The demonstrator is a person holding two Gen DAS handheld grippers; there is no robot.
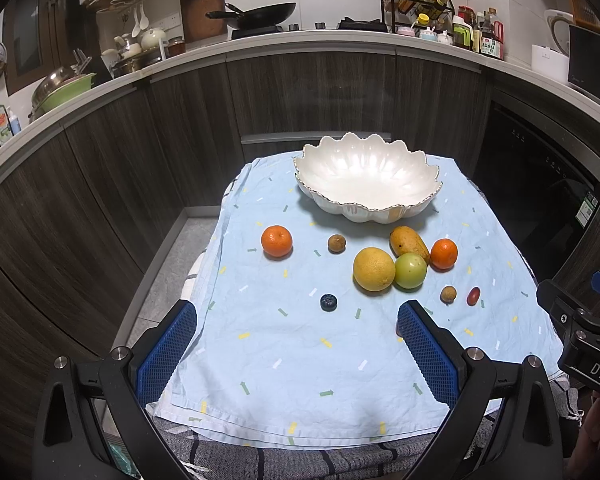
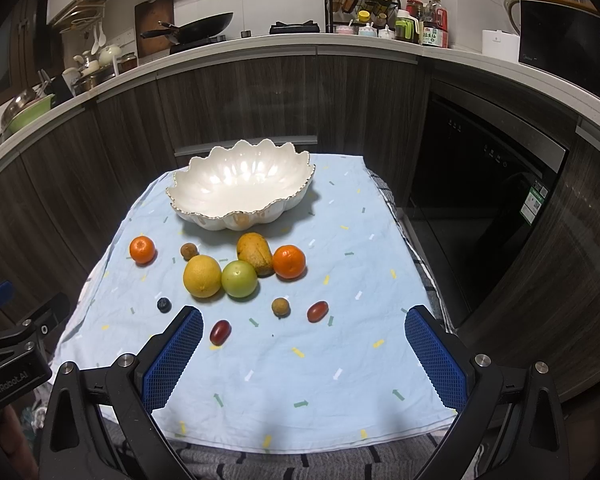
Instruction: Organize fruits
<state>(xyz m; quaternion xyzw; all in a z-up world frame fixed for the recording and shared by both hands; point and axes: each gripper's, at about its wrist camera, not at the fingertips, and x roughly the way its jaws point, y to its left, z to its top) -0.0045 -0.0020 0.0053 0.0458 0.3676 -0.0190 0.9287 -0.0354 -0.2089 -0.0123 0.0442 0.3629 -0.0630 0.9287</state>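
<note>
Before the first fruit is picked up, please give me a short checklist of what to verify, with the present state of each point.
1. White bowl holds nothing and stands upright: ok.
2. Left gripper open, nothing between its pads: ok.
3. Right gripper open, nothing held: ok.
4. Near fruit free to grasp: the blueberry and the dark red grape lie apart from the others: ok.
5. Clustered fruit: the yellow orange, green fruit and mango touch each other, so taking one may roll its neighbours: not ok.
6. Blue cloth lies flat enough; whether it slips on the table: cannot tell.
</note>
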